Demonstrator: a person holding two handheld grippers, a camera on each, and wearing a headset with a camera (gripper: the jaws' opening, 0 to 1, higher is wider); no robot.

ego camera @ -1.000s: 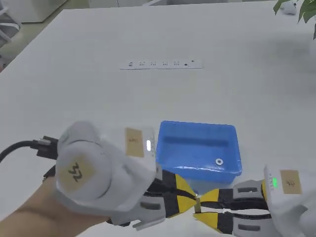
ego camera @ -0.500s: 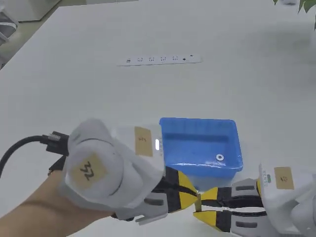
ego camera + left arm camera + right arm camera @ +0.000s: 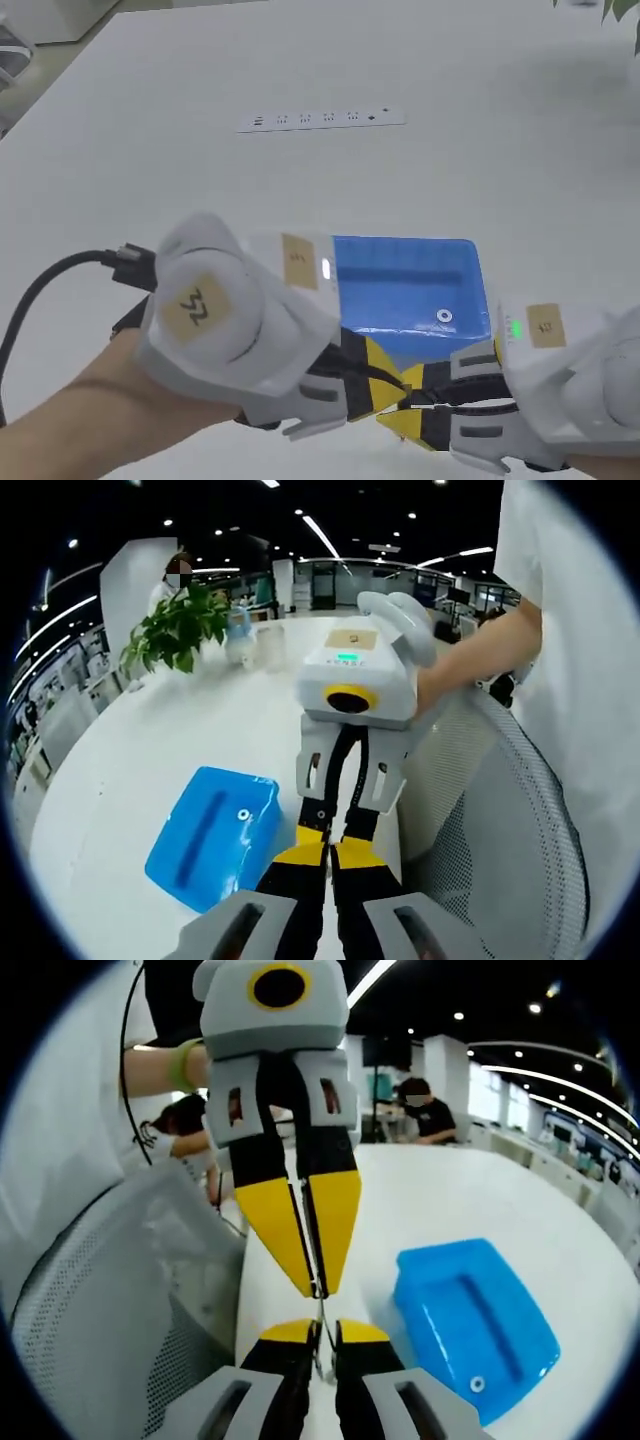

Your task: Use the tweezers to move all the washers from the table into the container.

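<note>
**Op 1:** Surface entry, please.

**Op 2:** I log 1 white table (image 3: 200, 180) with a matte top. 2 items sit directly on it. 1 blue container (image 3: 400, 290) is near my edge, and 1 white power strip (image 3: 320, 119) lies flat well beyond it.

**Op 1:** Anything further out?

**Op 2:** In the left gripper view I note 1 leafy plant (image 3: 175, 630) at the table's far end. I cannot make out its base.

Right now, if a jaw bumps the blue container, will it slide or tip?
It probably slides: the blue container looks like thin plastic with just one washer visible inside, so it is likely light, and it sits on a smooth white table. Tipping seems unlikely, since it is low and wide.
</note>
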